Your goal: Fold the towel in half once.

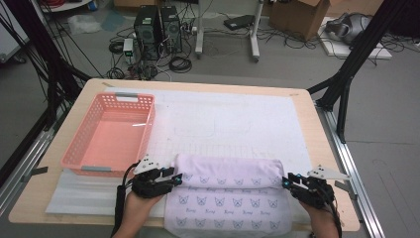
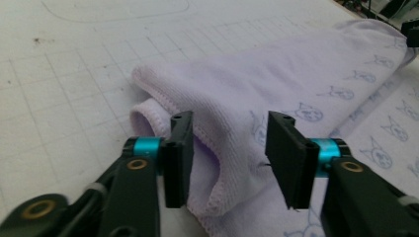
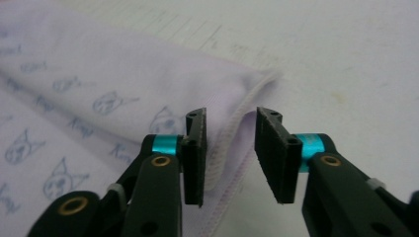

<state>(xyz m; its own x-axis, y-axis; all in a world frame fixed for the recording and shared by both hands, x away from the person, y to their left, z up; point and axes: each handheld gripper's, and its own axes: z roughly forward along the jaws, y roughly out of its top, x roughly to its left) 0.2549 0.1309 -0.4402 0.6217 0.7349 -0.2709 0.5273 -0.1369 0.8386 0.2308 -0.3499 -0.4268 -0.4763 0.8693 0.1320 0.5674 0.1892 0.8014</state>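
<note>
A pale lilac towel (image 1: pixel 228 196) with small blue cat prints lies at the near middle of the table, its far part folded over toward me. My left gripper (image 1: pixel 173 179) is open at the towel's left fold; in the left gripper view the folded hem (image 2: pixel 217 163) lies between the two jaws of the left gripper (image 2: pixel 230 158), apart from the pads. My right gripper (image 1: pixel 288 182) is open at the towel's right end. In the right gripper view the stitched edge (image 3: pixel 230 133) sits in the gap of the right gripper (image 3: pixel 231 153).
An empty pink plastic basket (image 1: pixel 74 158) stands at the left on the white gridded mat (image 1: pixel 237 119). The wooden table edge (image 1: pixel 327 144) runs along the right. Computer towers (image 1: pixel 158 32), cables and boxes are on the floor beyond the table.
</note>
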